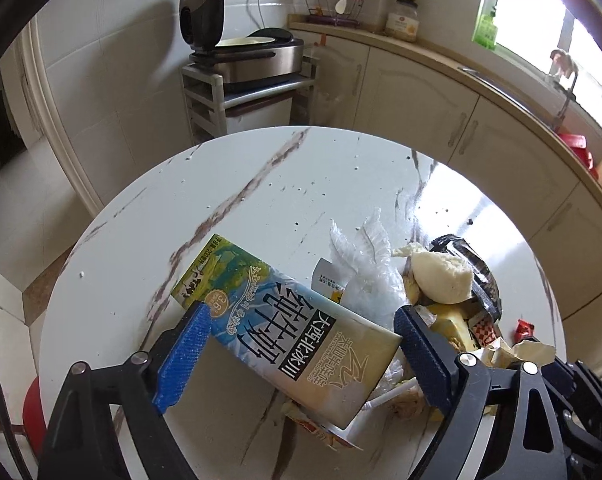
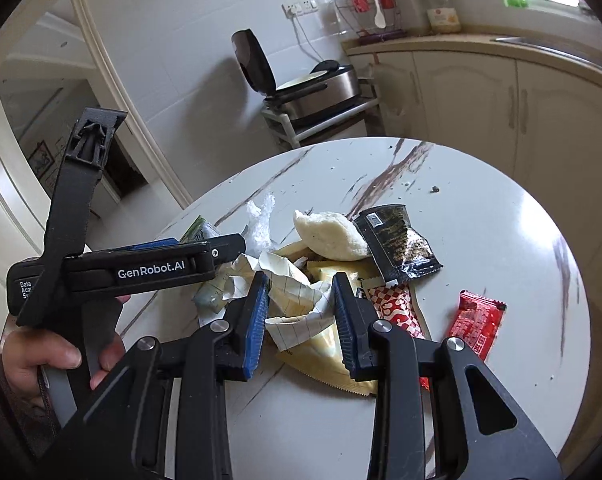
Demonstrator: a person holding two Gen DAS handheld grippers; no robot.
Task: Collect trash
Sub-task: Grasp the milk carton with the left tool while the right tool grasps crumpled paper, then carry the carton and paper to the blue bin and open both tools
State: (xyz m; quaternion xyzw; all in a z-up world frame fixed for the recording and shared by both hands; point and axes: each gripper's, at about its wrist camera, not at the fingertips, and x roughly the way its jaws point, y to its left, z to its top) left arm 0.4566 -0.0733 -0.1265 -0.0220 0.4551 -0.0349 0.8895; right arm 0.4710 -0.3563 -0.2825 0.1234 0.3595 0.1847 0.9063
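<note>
A heap of trash lies on a round white marble table [image 1: 261,184]. My left gripper [image 1: 301,324] is shut on a blue and cream milk carton [image 1: 285,320], held across the pads. Beside it lie clear plastic [image 1: 365,264], a white bun [image 1: 441,280] and a black wrapper [image 1: 481,276]. In the right wrist view my right gripper [image 2: 301,300] is shut on a crumpled white checked paper [image 2: 297,304]. Around it lie the bun [image 2: 329,236], the black wrapper [image 2: 401,244], a yellow wrapper [image 2: 329,356], a red-white wrapper [image 2: 397,304] and a red packet [image 2: 477,320].
The left gripper body [image 2: 141,268] and the hand holding it fill the left of the right wrist view. Behind the table stand a shelf cart with an open cooker [image 1: 253,56] and a curved counter with cabinets [image 1: 461,120]. Crumbs dot the tabletop.
</note>
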